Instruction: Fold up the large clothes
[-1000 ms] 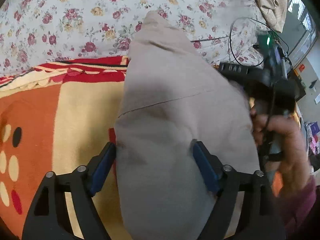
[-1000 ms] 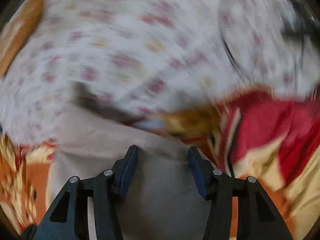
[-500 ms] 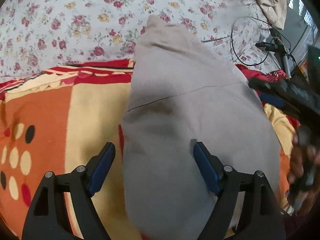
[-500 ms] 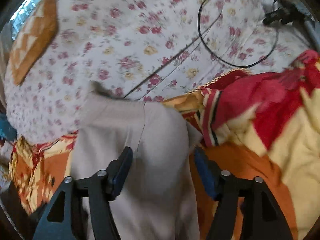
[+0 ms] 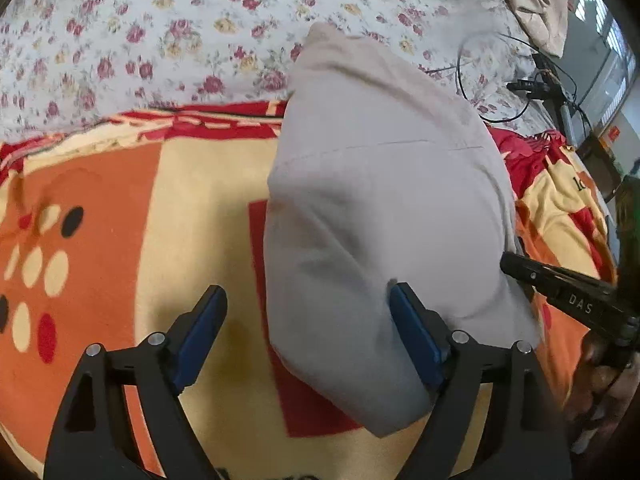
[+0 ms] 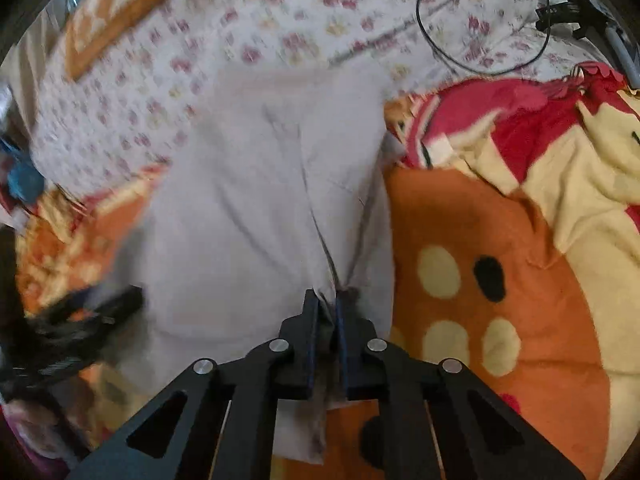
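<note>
The grey trousers [image 6: 256, 200] lie on the orange blanket [image 6: 500, 280], long axis running from near me to the far flowered sheet [image 5: 160, 40]. My right gripper [image 6: 327, 312] has just closed, clamping their near edge; my left gripper [image 5: 308, 320] stands wide apart

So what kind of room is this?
Most likely a bedroom: a floral bedsheet covers a bed, an orange patterned blanket lies over it, and a beige garment is spread on top.
</note>
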Available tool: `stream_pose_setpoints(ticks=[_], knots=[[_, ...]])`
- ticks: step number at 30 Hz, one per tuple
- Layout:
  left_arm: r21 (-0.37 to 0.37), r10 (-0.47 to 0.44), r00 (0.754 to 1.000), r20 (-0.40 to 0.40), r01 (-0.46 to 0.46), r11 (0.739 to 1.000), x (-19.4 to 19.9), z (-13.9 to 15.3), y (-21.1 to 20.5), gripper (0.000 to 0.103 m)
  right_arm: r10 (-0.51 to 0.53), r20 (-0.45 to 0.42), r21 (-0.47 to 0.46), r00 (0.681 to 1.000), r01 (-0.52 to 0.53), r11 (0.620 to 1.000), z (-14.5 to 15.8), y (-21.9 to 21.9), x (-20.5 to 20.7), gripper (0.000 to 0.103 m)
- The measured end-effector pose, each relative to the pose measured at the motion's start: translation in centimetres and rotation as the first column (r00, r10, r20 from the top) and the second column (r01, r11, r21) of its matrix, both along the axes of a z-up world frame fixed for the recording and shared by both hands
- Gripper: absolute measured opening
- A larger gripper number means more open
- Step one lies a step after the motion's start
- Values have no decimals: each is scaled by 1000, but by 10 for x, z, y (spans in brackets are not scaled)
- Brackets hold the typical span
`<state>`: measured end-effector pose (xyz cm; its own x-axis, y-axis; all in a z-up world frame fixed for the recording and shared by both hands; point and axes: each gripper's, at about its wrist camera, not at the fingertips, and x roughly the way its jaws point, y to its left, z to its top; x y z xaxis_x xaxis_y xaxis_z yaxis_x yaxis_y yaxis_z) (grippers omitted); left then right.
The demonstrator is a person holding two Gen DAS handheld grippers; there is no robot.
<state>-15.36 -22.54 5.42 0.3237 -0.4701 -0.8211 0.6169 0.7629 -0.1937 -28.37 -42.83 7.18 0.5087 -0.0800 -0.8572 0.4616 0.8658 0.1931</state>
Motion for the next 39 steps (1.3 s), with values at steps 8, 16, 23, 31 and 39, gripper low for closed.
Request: stream_pose_setpoints(ticks=[8,16,23,31,39], knots=[[-44,23,1000,6,-23,999,7,24,10,84,-20,103,-79,994,28,996,46,-4,-5,3],[-72,19,999,-44,-22,997,17,17,13,84,-109,113,55,988,103,993,24,-33,-1,32],[-133,-28,977,-212,-1,991,52,1,-1,87,-179,251,288,951,103,952,13,-61,-1,78],[-186,-50,953,-298,-6,983,66,-23,-15,101,-146,327,386,934,9,923,5,-76,9,85],[-168,-132,964,-229,94,981,62,-19,-38,81,-49,220,465,974,-61,883,-39,-69,56,72]])
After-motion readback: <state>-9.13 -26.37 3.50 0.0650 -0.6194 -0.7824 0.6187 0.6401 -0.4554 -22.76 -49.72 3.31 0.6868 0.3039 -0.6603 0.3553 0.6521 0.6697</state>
